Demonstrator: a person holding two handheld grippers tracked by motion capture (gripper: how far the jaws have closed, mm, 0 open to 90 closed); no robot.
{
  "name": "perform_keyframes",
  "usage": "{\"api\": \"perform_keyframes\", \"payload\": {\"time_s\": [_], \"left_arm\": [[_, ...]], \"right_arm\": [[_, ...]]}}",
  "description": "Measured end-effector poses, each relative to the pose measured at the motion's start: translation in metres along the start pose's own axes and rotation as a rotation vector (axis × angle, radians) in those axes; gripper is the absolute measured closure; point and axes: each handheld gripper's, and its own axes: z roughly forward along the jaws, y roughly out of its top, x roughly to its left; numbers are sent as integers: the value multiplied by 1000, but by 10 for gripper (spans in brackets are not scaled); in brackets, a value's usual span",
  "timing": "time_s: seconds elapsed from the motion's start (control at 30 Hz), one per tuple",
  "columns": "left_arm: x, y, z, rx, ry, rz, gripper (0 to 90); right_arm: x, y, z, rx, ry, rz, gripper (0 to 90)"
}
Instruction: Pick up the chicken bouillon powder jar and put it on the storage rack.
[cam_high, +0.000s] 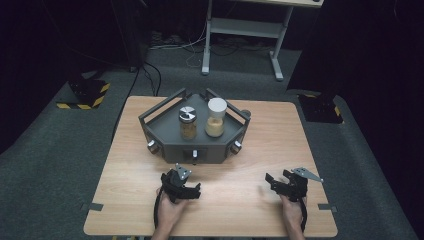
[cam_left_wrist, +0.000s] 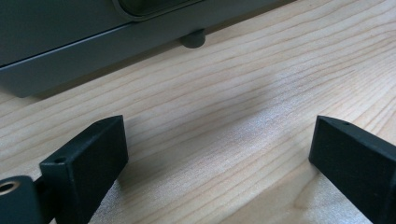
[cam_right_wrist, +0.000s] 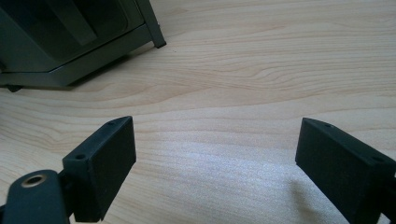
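Two jars (cam_high: 201, 122) stand in the grey tray (cam_high: 165, 142); both the left gripper (cam_high: 181, 187) and right gripper (cam_high: 280, 184) rest on the worktop (cam_high: 240, 165), fingers apart.

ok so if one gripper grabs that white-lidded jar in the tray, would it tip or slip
The white-lidded jar looks tall and narrow, so a push near the lid would probably tip it. It seems only partly filled, so likely light. Its clear wall may be smooth, so grip the body, not the lid.

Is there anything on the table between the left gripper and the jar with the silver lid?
Yes. The silver-lid jar stands inside the grey rack, and the rack's front wall lies between it and the open left gripper. The wood between gripper and rack looks bare. A white-lid jar stands beside it, to the right.
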Motion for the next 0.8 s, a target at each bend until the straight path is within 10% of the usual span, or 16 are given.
{"api": "perform_keyframes", "payload": {"time_s": [0.8], "left_arm": [[5,-1,0,-3,-25,-5,30]], "right_arm": [[-12,4,2,25,44,39,99]]}}
